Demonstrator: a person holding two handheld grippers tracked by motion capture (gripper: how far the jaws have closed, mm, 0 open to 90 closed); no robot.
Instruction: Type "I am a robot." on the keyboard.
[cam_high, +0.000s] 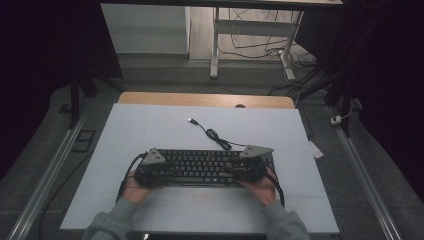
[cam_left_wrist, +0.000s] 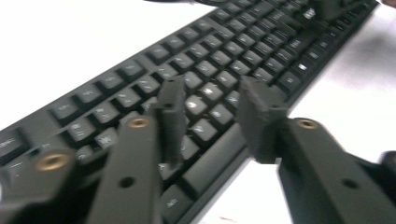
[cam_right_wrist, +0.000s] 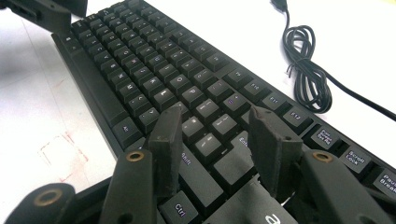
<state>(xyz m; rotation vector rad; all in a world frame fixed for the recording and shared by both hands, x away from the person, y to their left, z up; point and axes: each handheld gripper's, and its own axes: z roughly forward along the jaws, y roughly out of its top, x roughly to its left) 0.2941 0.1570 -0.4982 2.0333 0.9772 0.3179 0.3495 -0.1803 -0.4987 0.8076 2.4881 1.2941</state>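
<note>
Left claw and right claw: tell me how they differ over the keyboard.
The left claw hovers over the keyboard's left end; the right claw over its right end, nearer the coiled cable. Both are open, each in one hand.

The keyboard (cam_high: 200, 167) lies across the near middle of the worktop (cam_high: 150, 125). Behind it, its coiled cable (cam_high: 216, 136) runs to the far middle. The left, right and far parts of the worktop are free for passing.
</note>
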